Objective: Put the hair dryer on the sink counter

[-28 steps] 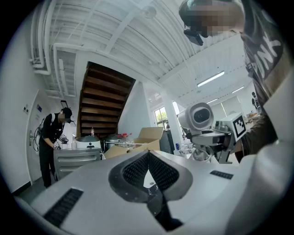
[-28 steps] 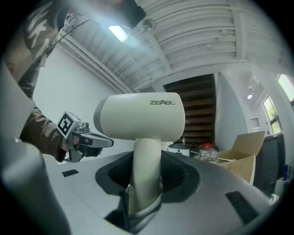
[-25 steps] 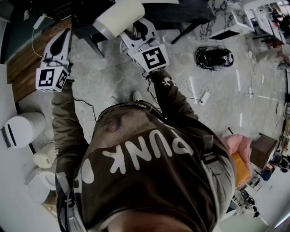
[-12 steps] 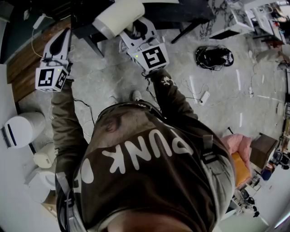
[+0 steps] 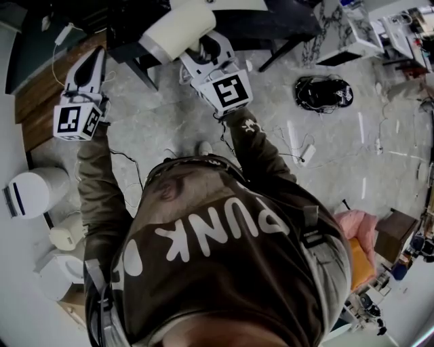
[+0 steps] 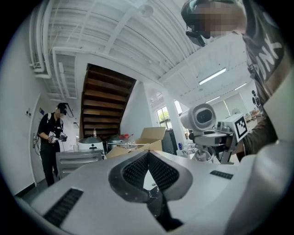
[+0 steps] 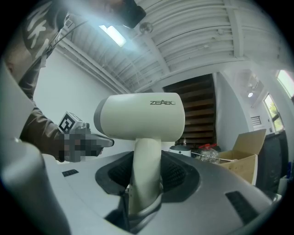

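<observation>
A cream hair dryer is held up in the air, its handle clamped between the dark pads of my right gripper. In the head view the right gripper sits at top centre, just under the dryer's barrel. My left gripper is raised at the upper left, apart from the dryer, its jaws shut with nothing in them. From the left gripper view its pads meet, and the hair dryer shows off to the right.
A brown wooden surface lies under the left gripper. A white round bin stands at the left. A dark table is ahead; a black bag and cables lie on the floor. Another person stands far off beside a cardboard box.
The head view has shifted slightly; both grippers and the hair dryer keep their places.
</observation>
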Demonstrator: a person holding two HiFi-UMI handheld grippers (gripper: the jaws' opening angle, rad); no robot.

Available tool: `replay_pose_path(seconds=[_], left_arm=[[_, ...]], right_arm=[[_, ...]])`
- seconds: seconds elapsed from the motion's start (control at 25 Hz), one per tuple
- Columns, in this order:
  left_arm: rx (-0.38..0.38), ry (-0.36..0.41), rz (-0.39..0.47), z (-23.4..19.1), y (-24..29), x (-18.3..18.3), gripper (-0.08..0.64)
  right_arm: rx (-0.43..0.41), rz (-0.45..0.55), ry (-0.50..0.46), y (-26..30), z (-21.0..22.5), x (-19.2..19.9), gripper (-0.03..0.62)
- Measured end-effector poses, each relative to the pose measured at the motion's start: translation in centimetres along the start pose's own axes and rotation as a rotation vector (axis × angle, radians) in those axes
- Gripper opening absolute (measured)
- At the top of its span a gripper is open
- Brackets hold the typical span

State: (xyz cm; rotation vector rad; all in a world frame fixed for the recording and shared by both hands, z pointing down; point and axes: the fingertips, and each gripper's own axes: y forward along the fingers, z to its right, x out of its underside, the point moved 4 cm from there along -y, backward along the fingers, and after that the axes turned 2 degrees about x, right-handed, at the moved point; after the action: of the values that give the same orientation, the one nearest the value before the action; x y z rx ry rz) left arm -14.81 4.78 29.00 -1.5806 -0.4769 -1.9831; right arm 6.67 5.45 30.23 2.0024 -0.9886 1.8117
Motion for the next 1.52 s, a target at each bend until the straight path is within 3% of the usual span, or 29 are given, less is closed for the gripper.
replay_pose_path(seconds=[0.4, 0.84, 1.16, 1.52], left_arm=[[-0.054, -0.014, -0.017, 2.2, 1.8, 0.3, -0.006], [-0.008, -0.038, -0.024, -6.5, 8.6, 6.2, -0.006], [0.042, -0.066, -0.044, -15.1, 13.9, 10.4, -0.006], [0.1, -0.135, -0.043, -20.9, 17.6, 13.9, -0.006]], right_arm=[[-0.037, -0.007, 0.035, -1.4, 3.0, 1.4, 0.161], [0.014, -0.081, 0.044, 7.8, 6.2, 7.3, 0.161], [0.066, -0.25, 0.089, 17.8, 8.7, 12.6, 0.161], [0.12, -0.566, 0.245, 26.8, 10.8, 21.1, 0.163]])
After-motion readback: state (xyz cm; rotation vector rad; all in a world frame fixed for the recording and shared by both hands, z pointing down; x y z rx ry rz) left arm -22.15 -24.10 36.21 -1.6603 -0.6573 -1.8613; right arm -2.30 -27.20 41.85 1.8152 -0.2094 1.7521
